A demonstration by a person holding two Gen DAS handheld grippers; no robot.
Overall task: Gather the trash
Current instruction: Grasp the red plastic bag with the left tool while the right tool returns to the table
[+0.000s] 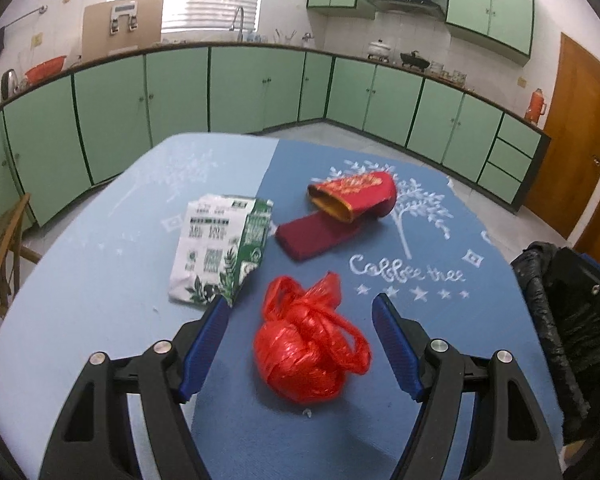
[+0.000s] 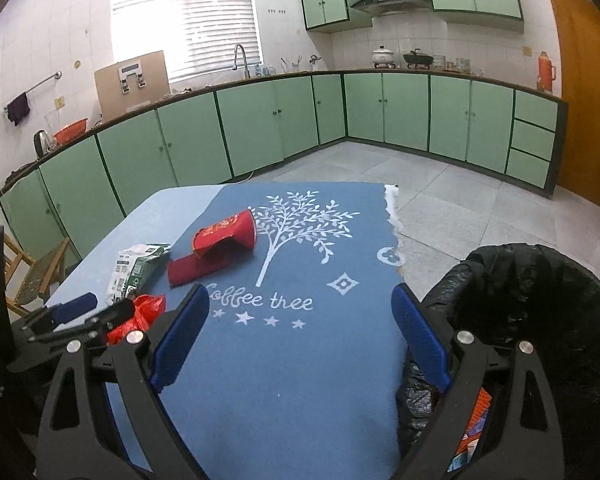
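Note:
A knotted red plastic bag [image 1: 306,354] lies on the blue tablecloth [image 1: 400,320], between the wide-apart fingers of my open left gripper [image 1: 300,304], which does not touch it. Beyond it are a flattened green-and-white carton [image 1: 220,248] and a crushed red box [image 1: 352,196] with a dark red flat piece [image 1: 320,236]. In the right wrist view my right gripper [image 2: 300,296] stands open over bare cloth [image 2: 284,360], holding nothing. The left gripper [image 2: 96,308] shows at its left over the red bag [image 2: 140,316]. The red box [image 2: 228,236] and carton [image 2: 136,268] lie farther back.
A bin lined with a black bag [image 2: 532,300] stands at the table's right edge, with colourful wrappers [image 2: 476,420] inside; it also shows at the right in the left wrist view [image 1: 560,320]. Wooden chairs [image 2: 36,272] stand left of the table. Green kitchen cabinets [image 2: 260,120] line the far walls.

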